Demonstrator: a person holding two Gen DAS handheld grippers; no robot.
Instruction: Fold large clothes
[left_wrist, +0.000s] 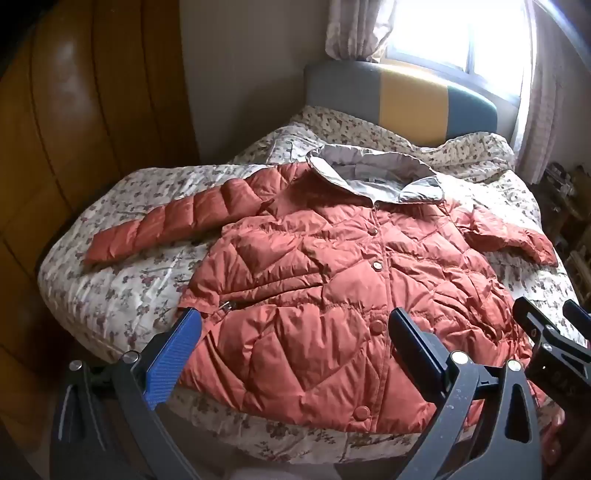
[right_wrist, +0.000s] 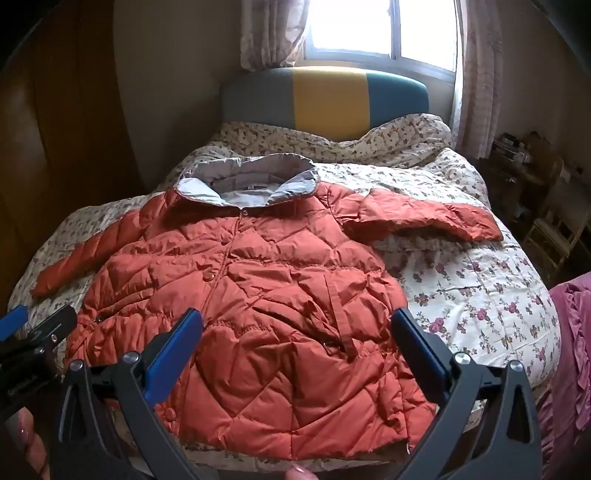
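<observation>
Black hand-held gripper (left_wrist: 295, 328), blue pads (left_wrist: 173, 362)

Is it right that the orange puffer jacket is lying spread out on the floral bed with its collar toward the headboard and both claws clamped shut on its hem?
Not quite: both wrist views show the left claw and right claw open above the jacket, gripping nothing. The rest is right.

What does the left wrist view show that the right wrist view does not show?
Only the left wrist view shows the brown leather surface and the zipper pull. Only the right wrist view shows the pink ruffled cloth and the whole right sleeve. Both show the orange jacket buttoned flat on the floral bedding, its grey collar, the headboard, and both tongs, left and right, open.
</observation>
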